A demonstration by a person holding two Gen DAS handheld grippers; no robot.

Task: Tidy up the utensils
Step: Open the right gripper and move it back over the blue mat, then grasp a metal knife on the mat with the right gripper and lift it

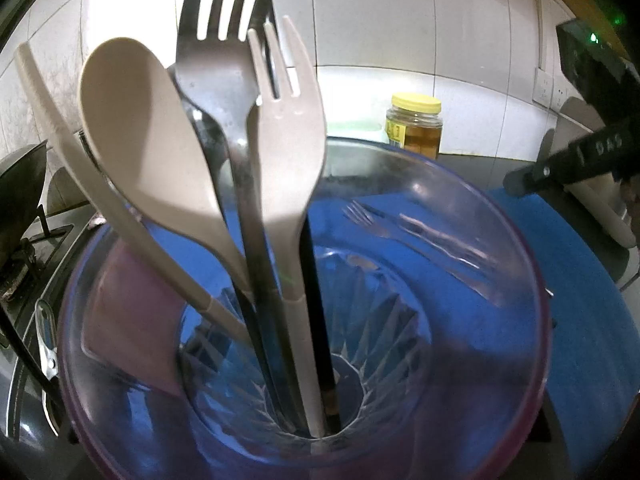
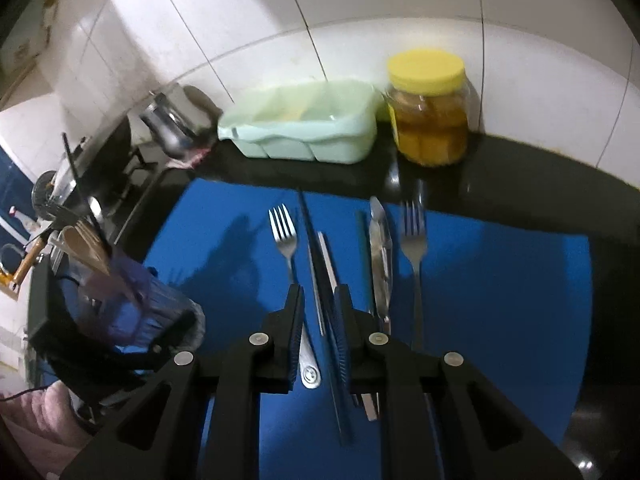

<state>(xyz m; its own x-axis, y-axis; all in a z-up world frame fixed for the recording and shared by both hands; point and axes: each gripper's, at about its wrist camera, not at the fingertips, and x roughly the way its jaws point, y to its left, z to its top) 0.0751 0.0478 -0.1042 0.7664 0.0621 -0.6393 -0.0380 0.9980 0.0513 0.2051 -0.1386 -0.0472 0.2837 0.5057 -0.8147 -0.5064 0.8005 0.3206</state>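
Hovering low over the blue mat point(image 2: 500, 280) on the dark bench point(image 2: 520, 176): the right claw point(image 2: 318, 304), jaws apart, straddling a dark chopstick point(image 2: 316, 256) and a slim steel handle point(image 2: 329, 258) lying side by side. Resting just left of them, a steel fork point(image 2: 285, 236); to the right, steel tongs point(image 2: 380, 256) and a second fork point(image 2: 414, 248). Waiting at the left edge of the mat, a ribbed glass cup point(image 1: 500, 240), gripped around its wall by the left claw point(image 2: 132, 344) and already bristling with a beige spoon point(image 1: 148, 140), beige fork point(image 1: 288, 152), metal fork point(image 1: 216, 80) and more. Standing at the far wall, a pale green tray point(image 2: 304, 136) and a yellow-lidded jar point(image 2: 430, 120).

Risking, on closing here, a pinch of both thin pieces at once, or one rolling free, because of their tight spacing between the pads. Risking too, on delivery, a snag against the crowded tines, or a tipped cup, given its tilt toward the left camera.
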